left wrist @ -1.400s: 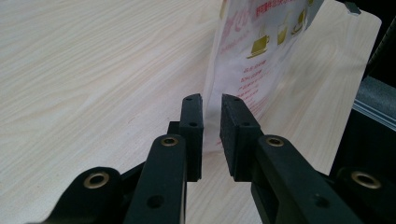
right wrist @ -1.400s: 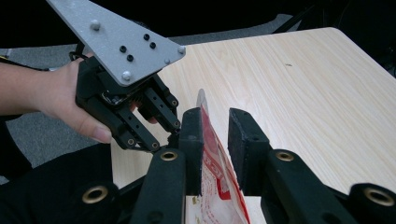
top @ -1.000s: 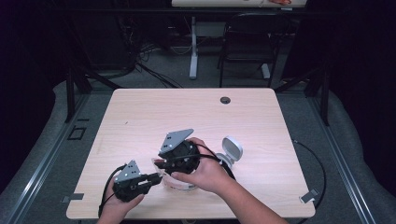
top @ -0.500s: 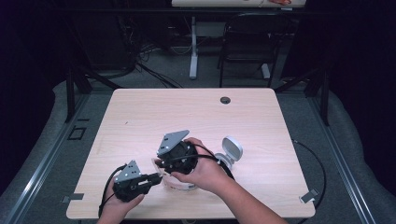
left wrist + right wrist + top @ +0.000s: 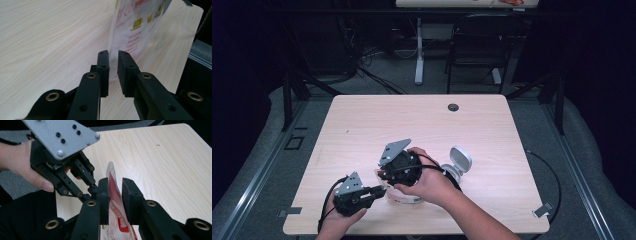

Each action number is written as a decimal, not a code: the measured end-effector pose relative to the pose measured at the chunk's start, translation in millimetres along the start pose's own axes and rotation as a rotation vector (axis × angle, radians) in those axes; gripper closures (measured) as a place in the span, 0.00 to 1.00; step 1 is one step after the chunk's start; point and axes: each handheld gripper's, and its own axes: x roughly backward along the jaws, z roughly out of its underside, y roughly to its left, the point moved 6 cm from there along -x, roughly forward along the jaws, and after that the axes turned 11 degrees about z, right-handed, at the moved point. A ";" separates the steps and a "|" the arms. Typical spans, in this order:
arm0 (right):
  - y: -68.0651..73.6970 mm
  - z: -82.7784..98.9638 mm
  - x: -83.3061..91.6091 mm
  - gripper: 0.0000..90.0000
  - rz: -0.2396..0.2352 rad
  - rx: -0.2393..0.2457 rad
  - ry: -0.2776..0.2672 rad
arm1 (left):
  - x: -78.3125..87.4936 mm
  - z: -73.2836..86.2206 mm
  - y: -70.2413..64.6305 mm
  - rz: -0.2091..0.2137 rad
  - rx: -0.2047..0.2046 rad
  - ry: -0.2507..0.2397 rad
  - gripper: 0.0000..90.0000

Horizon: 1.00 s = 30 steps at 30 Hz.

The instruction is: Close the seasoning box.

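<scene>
With both claws on it, the pouch (image 5: 135, 32) is picked and secured, I'd judge; pulling or tearing it open is what's left, and its top edge looks flat and unparted. It stands on edge at the near middle of the table (image 5: 412, 120), between the two hands. Left gripper (image 5: 113, 53): jaws nearly together, pinching the pouch's lower edge. Right gripper (image 5: 115, 181): jaws have just been closing and now clamp the upper red-printed edge, with film between the pads. The high view gives the layout: the hands close together, a white round device (image 5: 460, 161) just right of them, but the pouch is mostly hidden under the grippers. The left gripper view shows the coffee-cup print and the upright stance. The right gripper view shows the top seam and the left gripper's linkage just beside it, the two grips near each other.
</scene>
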 end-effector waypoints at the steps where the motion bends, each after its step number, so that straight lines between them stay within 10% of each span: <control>1: 0.2 0.2 -0.1 0.86 0.002 0.004 0.005 | -0.1 0.0 0.0 0.000 0.000 0.000 0.89; 30: 0.6 0.4 2.1 1.00 -0.026 0.068 0.014 | 0.5 0.2 1.9 -0.007 -0.011 0.006 0.89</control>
